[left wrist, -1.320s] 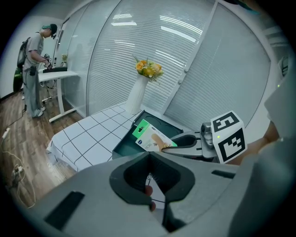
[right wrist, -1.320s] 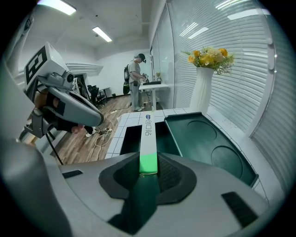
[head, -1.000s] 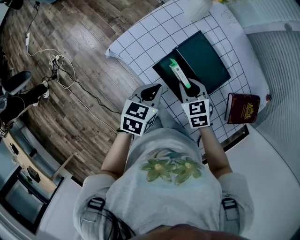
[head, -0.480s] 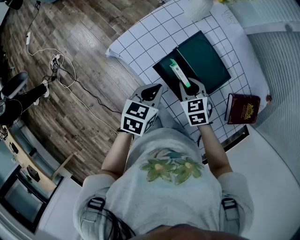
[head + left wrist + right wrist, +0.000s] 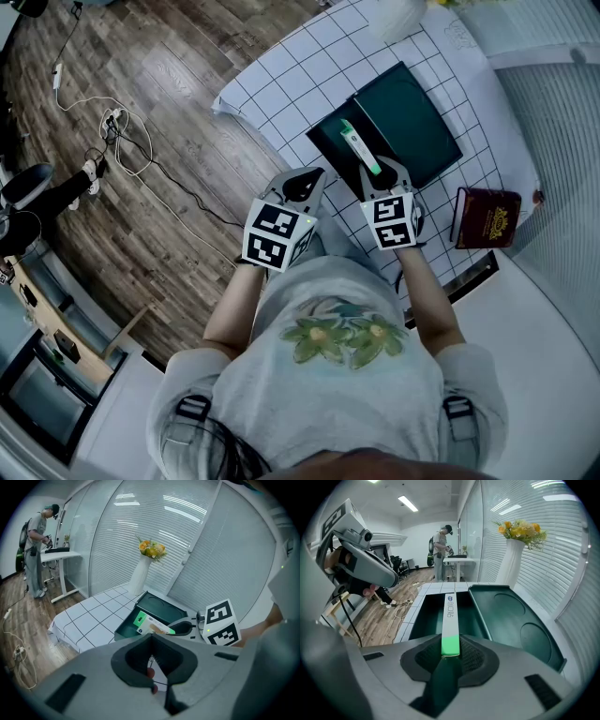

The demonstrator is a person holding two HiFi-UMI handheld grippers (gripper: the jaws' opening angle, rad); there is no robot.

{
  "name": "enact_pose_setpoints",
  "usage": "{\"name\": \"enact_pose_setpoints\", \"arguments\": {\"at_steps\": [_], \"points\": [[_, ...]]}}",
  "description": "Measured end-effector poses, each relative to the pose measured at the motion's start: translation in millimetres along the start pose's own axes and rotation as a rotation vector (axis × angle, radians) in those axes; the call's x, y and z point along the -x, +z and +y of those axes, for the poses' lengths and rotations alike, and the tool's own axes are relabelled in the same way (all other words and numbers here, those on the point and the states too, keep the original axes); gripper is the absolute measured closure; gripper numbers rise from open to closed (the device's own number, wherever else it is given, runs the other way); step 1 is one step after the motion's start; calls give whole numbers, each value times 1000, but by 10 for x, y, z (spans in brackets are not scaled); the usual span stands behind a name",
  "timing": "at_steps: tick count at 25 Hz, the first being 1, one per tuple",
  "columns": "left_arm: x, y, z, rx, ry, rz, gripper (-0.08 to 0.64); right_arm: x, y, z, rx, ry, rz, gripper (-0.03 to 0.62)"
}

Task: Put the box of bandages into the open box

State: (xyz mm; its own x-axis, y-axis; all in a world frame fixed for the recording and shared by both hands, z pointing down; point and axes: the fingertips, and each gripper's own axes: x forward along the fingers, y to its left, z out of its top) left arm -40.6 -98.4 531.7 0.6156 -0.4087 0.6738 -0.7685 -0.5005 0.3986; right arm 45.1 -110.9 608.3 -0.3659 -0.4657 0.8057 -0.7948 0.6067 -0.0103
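While hovering unmoved, the right gripper's (image 5: 449,654) jaws are still pinching the slim green-white bandage box (image 5: 450,616) over the dark-green open box (image 5: 423,617), release pending; the left gripper's (image 5: 152,660) are staying pressed together.

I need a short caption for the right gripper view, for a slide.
The right hand-held gripper holds the box of bandages on edge over the open green box.

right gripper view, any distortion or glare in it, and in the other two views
Right gripper view: strong fisheye, black corners, blinds bow, box of bandages sharp. Left gripper view: same bending, bright streaks glare on the glass wall. Head view: even light, table edges curve.
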Motion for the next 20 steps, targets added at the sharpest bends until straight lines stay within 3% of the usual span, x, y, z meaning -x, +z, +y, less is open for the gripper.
{"name": "enact_pose_setpoints", "arguments": {"at_steps": [20], "points": [[-2,-14,1,-5,10,6,563,-47,-19,-4,22,4,15,505]]}}
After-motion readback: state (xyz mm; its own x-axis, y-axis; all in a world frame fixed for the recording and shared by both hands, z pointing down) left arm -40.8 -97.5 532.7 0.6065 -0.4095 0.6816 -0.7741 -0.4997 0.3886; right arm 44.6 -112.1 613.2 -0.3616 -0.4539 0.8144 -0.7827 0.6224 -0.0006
